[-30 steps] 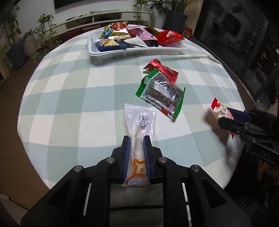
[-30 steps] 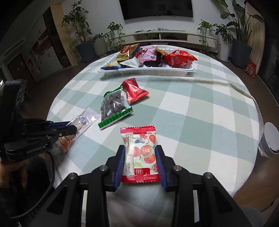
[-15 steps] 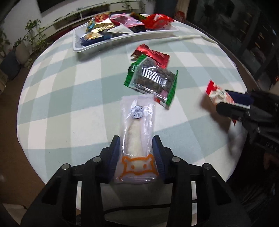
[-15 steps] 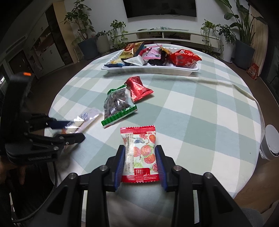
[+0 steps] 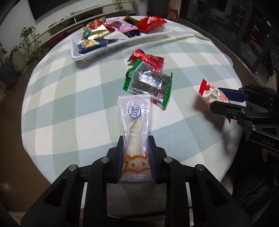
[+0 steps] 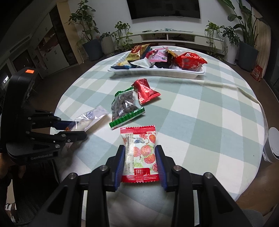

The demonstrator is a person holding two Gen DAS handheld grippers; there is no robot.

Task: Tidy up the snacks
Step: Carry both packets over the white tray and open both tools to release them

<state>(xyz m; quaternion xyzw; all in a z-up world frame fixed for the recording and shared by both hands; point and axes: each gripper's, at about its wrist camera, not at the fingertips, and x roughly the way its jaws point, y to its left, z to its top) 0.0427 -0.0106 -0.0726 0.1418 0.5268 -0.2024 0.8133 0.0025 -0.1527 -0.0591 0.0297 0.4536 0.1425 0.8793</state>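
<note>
Here we see the left tongs clenched on a clear packet with an orange cartoon face, their blue pads pressing its lower sides while its top end reaches forward over the desk. The right tongs grip a strawberry-print packet with red ends in the same way — pinched low, upper edge free.

Just beyond the clear packet lies a green-edged bag of dark nuts, and a red foil packet lies touching it on the far side, partly under its corner. Both rest on the green-and-white checked cloth.

Farther back, near the desk's far edge, stands a white tray heaped with assorted snack packets — a large red bag at its right end, gold and pink wrappers towards the left and middle.

From the right wrist view, potted plants and a dark wall television stand behind the desk.
</note>
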